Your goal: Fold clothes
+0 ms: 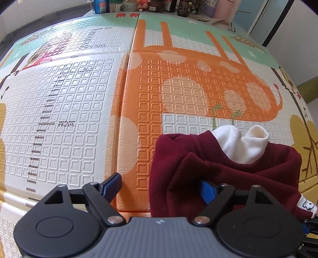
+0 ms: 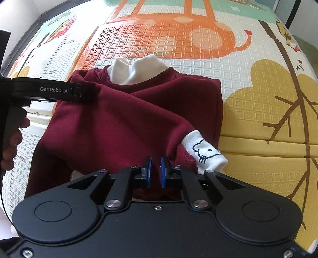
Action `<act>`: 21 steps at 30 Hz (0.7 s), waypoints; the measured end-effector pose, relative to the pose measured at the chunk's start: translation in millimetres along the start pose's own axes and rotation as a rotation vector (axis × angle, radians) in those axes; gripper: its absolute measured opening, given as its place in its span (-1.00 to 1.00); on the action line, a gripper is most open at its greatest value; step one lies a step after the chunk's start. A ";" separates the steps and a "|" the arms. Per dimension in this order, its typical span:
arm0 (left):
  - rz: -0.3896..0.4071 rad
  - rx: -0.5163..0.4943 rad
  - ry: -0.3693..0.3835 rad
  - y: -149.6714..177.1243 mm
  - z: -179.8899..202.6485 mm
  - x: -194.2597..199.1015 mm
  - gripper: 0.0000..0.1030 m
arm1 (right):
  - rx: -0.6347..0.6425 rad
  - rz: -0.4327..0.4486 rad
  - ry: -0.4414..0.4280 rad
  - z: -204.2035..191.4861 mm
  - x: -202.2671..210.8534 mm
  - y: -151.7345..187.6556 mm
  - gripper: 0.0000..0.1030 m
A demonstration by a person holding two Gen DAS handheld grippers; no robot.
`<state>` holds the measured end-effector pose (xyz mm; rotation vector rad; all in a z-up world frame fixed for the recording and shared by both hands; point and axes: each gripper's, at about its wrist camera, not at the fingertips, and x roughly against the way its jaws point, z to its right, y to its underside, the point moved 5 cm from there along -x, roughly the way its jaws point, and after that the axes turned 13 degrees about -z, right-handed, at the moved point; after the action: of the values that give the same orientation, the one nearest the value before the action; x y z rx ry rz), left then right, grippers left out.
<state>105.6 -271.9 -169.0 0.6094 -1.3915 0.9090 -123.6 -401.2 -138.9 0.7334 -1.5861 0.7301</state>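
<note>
Right gripper (image 2: 156, 168): blue pads nearly together, only a thin gap, closed down over the lower edge of the maroon sweatshirt (image 2: 123, 123); dark red cloth shows behind and below the pads, though the pinch itself is hidden by the gripper body. White cuff (image 2: 204, 152) with a black line-drawn animal sits just beside the right gripper at 2 o'clock, touching the sweatshirt hem. Left gripper (image 1: 161, 188): jaws spread wide, one blue pad over bare mat at 10 o'clock, the other tucked against a sweatshirt fold at 2 o'clock; not clamped on anything. In the right wrist view the left gripper's black arm reaches in from 9 o'clock over the sweatshirt shoulder, with a hand (image 2: 12, 142) on its handle. Sweatshirt lies on the mat with sleeves crossed over the chest, white collar (image 2: 137, 69) at 12 o'clock. The surface under it is a foam play mat (image 1: 79, 119), embossed squares, an orange spotted animal print, a printed height ruler, yellow tree shapes and a mint band; panel seams visible. Beyond the mat's far edge at 12 o'clock: a row of bottles and jars (image 1: 155, 6), blurred, plus a pale wall and a dark vertical frame at 1 o'clock.
</note>
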 end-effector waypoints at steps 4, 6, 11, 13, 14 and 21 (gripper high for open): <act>0.010 -0.025 -0.001 2.3 4.4 9.0 0.62 | 0.000 0.004 -0.004 -2.2 4.7 0.3 -0.86; 0.021 -0.032 0.005 3.5 6.3 16.5 0.59 | 0.002 0.013 -0.011 -3.4 9.1 0.4 -0.85; 0.058 -0.055 0.034 7.5 13.2 39.0 0.57 | -0.018 0.037 -0.045 -3.3 27.5 0.9 -0.80; 0.073 -0.068 0.042 10.5 16.6 48.0 0.56 | -0.018 0.051 -0.058 -3.9 36.9 1.2 -0.80; 0.080 -0.077 0.044 12.2 18.4 52.1 0.57 | -0.018 0.059 -0.069 -4.1 42.0 1.5 -0.77; 0.099 -0.180 0.039 31.3 32.4 69.3 0.57 | -0.030 0.125 -0.070 5.0 71.0 1.6 -0.69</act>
<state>57.7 -269.2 -101.6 0.3880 -1.4604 0.8582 -136.3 -408.6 -69.2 0.6485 -1.7147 0.7765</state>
